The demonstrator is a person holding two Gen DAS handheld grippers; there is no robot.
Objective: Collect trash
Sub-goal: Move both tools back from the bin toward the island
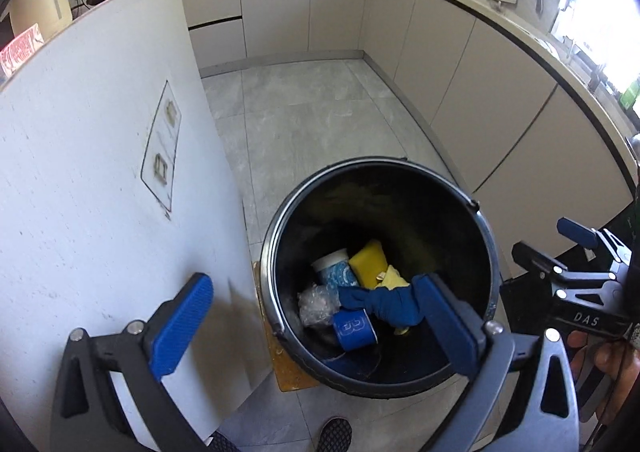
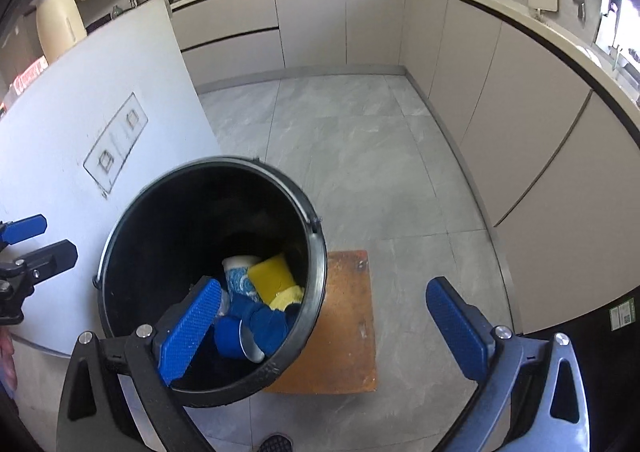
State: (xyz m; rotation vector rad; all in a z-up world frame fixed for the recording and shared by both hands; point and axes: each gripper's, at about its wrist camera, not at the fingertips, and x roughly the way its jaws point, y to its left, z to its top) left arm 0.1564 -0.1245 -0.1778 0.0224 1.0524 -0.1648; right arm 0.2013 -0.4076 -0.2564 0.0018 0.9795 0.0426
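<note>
Now your left tool (image 1: 316, 316) and right tool (image 2: 328, 328) gape wide over the black bin (image 1: 490, 252), cups (image 1: 334, 272), yellow sponge (image 1: 368, 262), blue cloth (image 1: 384, 302) inside

A: The bucket (image 1: 280, 236) is black inside and out. What colours sit in it?

B: A yellow sponge (image 1: 369, 260), a white paper cup with a blue swirl pattern (image 1: 335, 270), a plain blue cup (image 1: 354, 330), a dark blue cloth (image 1: 384, 304).

A: And under it?

B: A rusty orange-brown board (image 2: 348, 316) on grey marbled floor tiles (image 2: 360, 139). The gripper pads (image 2: 188, 328) are blue and dimpled.
</note>
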